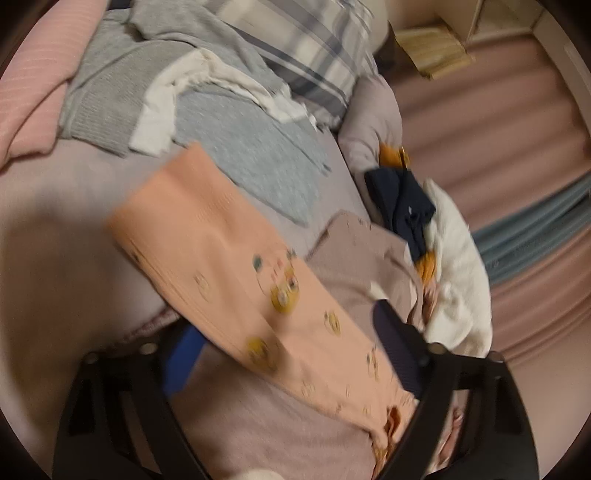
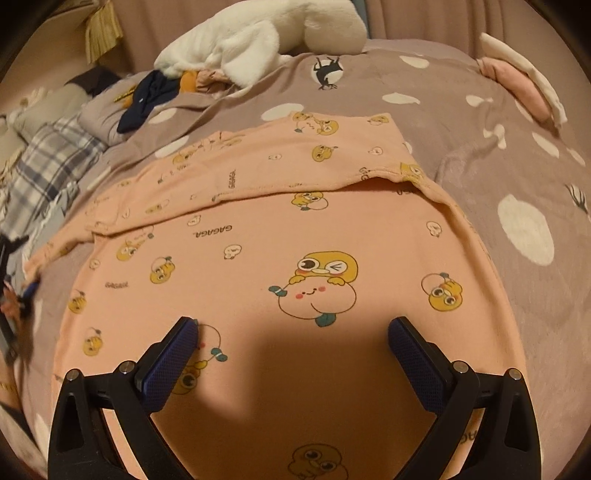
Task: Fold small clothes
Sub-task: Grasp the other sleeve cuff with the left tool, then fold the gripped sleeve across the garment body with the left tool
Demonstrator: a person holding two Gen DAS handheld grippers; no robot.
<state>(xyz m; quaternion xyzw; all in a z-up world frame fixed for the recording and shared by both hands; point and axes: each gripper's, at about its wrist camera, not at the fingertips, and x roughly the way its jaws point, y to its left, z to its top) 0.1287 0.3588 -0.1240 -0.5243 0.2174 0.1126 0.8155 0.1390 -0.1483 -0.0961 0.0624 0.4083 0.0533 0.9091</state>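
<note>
A peach child's shirt [image 2: 280,236] printed with yellow cartoon faces lies spread on a mauve dotted blanket [image 2: 517,177]. One sleeve is folded across its upper part. My right gripper [image 2: 291,332] is open just above the shirt's body, holding nothing. In the blurred left wrist view the shirt's sleeve [image 1: 229,266] runs diagonally between the fingers of my left gripper [image 1: 280,332], which stand wide apart. Whether the sleeve touches a pad is unclear. The left gripper also shows at the far left edge of the right wrist view [image 2: 14,295].
Grey and white clothes [image 1: 155,85] and a pink garment [image 1: 33,92] are piled at the back. A plaid pillow [image 1: 314,48] lies behind them. A white plush [image 2: 266,33] and a dark navy garment [image 2: 147,96] lie beyond the shirt. Folded pink and white items [image 2: 524,85] sit at the right.
</note>
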